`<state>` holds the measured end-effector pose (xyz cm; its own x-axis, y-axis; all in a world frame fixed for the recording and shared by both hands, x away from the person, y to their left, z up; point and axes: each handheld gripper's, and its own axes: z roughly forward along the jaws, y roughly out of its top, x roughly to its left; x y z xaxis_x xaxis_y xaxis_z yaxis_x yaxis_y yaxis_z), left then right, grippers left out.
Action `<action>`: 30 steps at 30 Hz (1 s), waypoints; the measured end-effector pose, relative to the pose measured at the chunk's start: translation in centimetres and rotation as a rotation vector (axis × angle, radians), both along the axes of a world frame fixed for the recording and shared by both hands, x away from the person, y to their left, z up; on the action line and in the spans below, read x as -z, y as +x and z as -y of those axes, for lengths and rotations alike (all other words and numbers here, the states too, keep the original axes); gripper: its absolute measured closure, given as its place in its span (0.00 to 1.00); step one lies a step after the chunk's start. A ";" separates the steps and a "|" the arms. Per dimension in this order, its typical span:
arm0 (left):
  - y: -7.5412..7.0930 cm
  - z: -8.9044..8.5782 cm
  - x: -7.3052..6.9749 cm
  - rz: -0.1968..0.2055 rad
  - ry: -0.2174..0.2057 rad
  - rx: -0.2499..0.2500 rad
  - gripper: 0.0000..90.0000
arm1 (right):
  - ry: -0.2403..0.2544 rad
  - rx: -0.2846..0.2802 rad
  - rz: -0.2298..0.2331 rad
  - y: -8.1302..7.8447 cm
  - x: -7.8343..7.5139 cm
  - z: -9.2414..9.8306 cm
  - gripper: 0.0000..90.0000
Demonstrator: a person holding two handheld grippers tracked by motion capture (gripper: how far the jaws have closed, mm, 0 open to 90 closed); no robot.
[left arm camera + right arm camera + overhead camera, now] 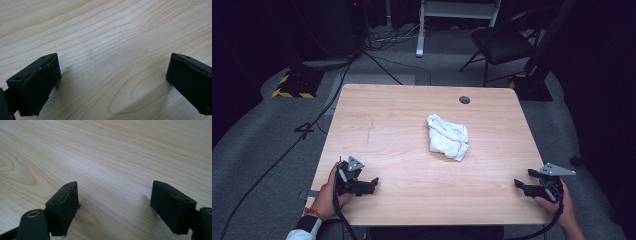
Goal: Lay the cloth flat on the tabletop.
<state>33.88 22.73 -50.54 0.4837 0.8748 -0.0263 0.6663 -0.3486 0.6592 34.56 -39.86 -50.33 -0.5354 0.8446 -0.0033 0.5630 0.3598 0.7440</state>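
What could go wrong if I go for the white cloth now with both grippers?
The cloth lies crumpled in a loose heap, so a pinch may catch just one fold and drag the rest across the table. Both the left gripper and the right gripper sit low at the near edge, jaws open and empty; reaching in flat could scrape the wood or bulldoze the cloth away.
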 end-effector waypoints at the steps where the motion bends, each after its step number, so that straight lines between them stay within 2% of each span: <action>1: 0.0 0.3 0.0 0.005 -0.001 -0.004 0.00 | 0.000 0.000 0.000 0.0 0.0 0.0 0.25; 4: 0.0 0.7 0.0 0.004 -0.004 0.021 0.00 | -0.001 0.000 0.000 0.0 0.0 0.0 0.25; 6: 0.1 1.0 0.0 0.005 -0.004 0.065 0.00 | -0.002 0.000 0.002 0.0 0.0 0.0 0.25; 11: 0.3 1.3 0.0 0.002 0.001 0.087 0.00 | -0.007 -0.010 0.000 0.1 0.0 -0.2 0.22; 14: 0.6 1.4 0.0 0.007 0.004 0.121 0.00 | -0.018 -0.028 -0.007 0.4 -0.1 -0.3 0.22; 16: 0.6 1.5 0.0 0.005 0.009 0.139 0.00 | -0.045 -0.049 0.033 0.5 -0.4 -0.8 0.30; 17: 0.6 1.6 0.0 0.009 0.011 0.146 0.00 | -0.051 -0.055 0.066 0.5 -0.7 -1.1 0.31; 18: 0.7 1.8 0.0 0.006 0.008 0.149 0.00 | -0.039 -0.068 0.077 0.7 -1.1 -1.4 0.31; 21: 0.6 2.4 0.0 0.008 0.008 0.166 0.00 | -0.029 -0.107 0.077 1.4 -2.1 -2.4 0.32; 23: 0.6 3.0 0.0 0.008 0.005 0.206 0.00 | -0.002 -0.121 0.079 2.1 -2.9 -3.3 0.32; 25: 0.7 3.5 0.0 0.009 0.006 0.235 0.00 | -0.009 -0.131 0.086 2.6 -3.5 -4.0 0.33; 26: 0.8 3.8 0.0 0.008 0.006 0.259 0.00 | -0.017 -0.157 0.096 3.2 -4.2 -5.1 0.35; 27: 0.8 3.8 0.0 0.008 0.006 0.259 0.00 | -0.017 -0.157 0.096 3.2 -4.2 -5.1 0.35; 28: 0.9 3.9 0.0 0.006 0.005 0.273 0.00 | -0.014 -0.181 0.097 3.8 -4.7 -6.2 0.35; 30: 1.2 4.2 0.0 0.008 0.004 0.299 0.00 | 0.000 -0.186 0.097 4.1 -4.9 -6.7 0.36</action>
<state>35.11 18.57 -50.51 0.7201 0.6936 -0.0179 0.5283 -0.5315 0.6622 38.62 -33.19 -45.48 -0.6796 0.7309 -0.0627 0.4124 0.4513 0.7914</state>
